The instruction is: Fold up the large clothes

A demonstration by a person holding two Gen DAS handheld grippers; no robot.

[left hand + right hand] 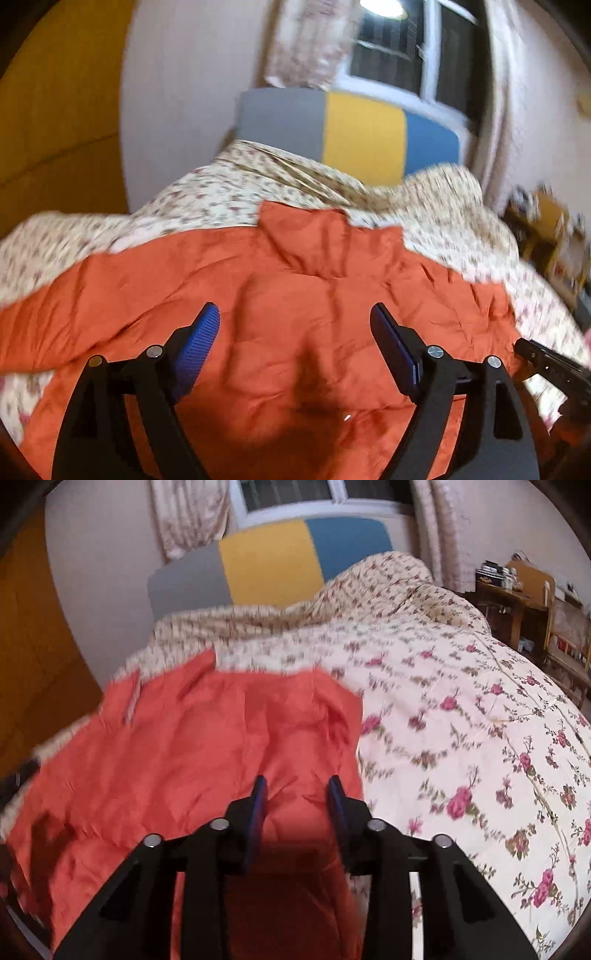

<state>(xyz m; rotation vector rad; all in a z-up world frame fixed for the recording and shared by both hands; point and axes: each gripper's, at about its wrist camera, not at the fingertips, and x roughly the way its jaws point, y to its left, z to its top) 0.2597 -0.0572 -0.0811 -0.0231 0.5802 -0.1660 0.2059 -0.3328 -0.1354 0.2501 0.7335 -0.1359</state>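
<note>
An orange padded jacket (295, 266) lies spread on the flowered quilt (240, 184) of a bed. My left gripper (295, 314) hovers over the jacket's middle, open wide, with nothing between its blue pads (195, 350). The black body of the right gripper (550, 365) shows at the jacket's right edge. In the right wrist view the jacket (184, 738) fills the left half. My right gripper (298, 786) sits low over its right edge with the jaws partly apart. Orange fabric shows in the gap, and the pads do not visibly press on it.
The quilt (461, 720) stretches away to the right of the jacket. A grey, yellow and blue headboard (269, 561) stands behind the bed under a window (399, 44) with curtains. A cluttered wooden desk (517, 598) is at the far right, and a yellow-orange panel (55, 110) at the left.
</note>
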